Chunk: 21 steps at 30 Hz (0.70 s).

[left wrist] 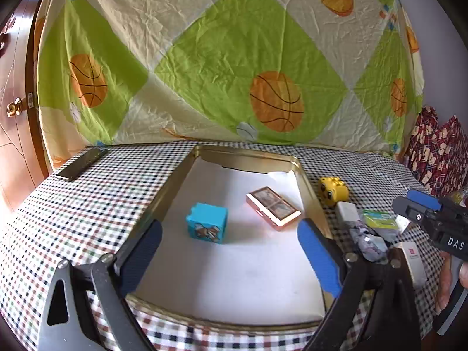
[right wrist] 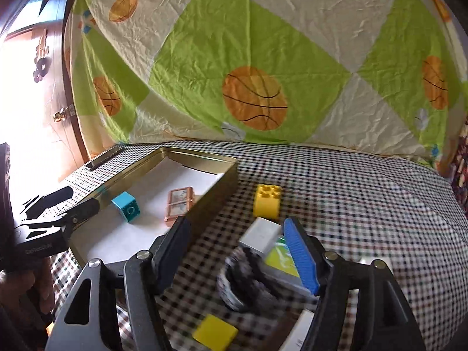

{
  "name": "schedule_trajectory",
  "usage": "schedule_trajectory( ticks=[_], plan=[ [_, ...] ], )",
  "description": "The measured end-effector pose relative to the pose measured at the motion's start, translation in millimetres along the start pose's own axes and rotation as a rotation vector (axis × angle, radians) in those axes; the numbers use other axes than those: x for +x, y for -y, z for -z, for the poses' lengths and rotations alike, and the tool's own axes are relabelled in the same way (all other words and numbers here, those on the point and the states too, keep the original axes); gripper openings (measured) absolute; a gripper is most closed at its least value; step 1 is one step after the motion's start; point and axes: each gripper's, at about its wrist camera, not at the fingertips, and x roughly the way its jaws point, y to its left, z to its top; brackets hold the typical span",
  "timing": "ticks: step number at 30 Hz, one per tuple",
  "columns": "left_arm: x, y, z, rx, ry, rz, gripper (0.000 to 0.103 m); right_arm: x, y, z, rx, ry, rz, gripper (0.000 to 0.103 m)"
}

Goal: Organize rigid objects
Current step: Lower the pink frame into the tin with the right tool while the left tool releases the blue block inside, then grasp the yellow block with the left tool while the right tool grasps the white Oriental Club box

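Note:
A gold tin tray (left wrist: 310,187) lined with white paper holds a blue toy block (left wrist: 207,223) and a pink framed case (left wrist: 273,208). My left gripper (left wrist: 231,259) is open and empty above the tray's near half. Right of the tray lie a yellow toy block (left wrist: 333,190), a white box (left wrist: 346,211), a green-labelled pack (left wrist: 380,219) and a black-and-white patterned object (left wrist: 368,242). My right gripper (right wrist: 237,254) is open above that pile: the patterned object (right wrist: 245,280), white box (right wrist: 259,235) and green pack (right wrist: 282,256) lie between its fingers. The tray (right wrist: 216,201) is to its left.
A flat yellow piece (right wrist: 215,333) lies near the front. A dark flat bar (left wrist: 82,164) lies at the table's back left. A checked cloth (left wrist: 87,204) covers the table. A basketball-print sheet (left wrist: 234,58) hangs behind. A wooden door (left wrist: 14,117) is at left.

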Motion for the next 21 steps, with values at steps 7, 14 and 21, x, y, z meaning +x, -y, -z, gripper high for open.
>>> schedule_trajectory(
  ticks=[7,14,21],
  plan=[
    [-21,54,22,0.065,0.036,0.076,0.095,-30,48,49,0.116,-0.016,0.102,0.069],
    [-21,95,32,0.133,0.01,0.134,0.095,-30,47,71,0.112,-0.075,0.074,0.069],
    [-17,121,42,0.199,-0.031,0.164,0.095,-27,46,78,0.101,-0.106,0.051,0.069]
  ],
)
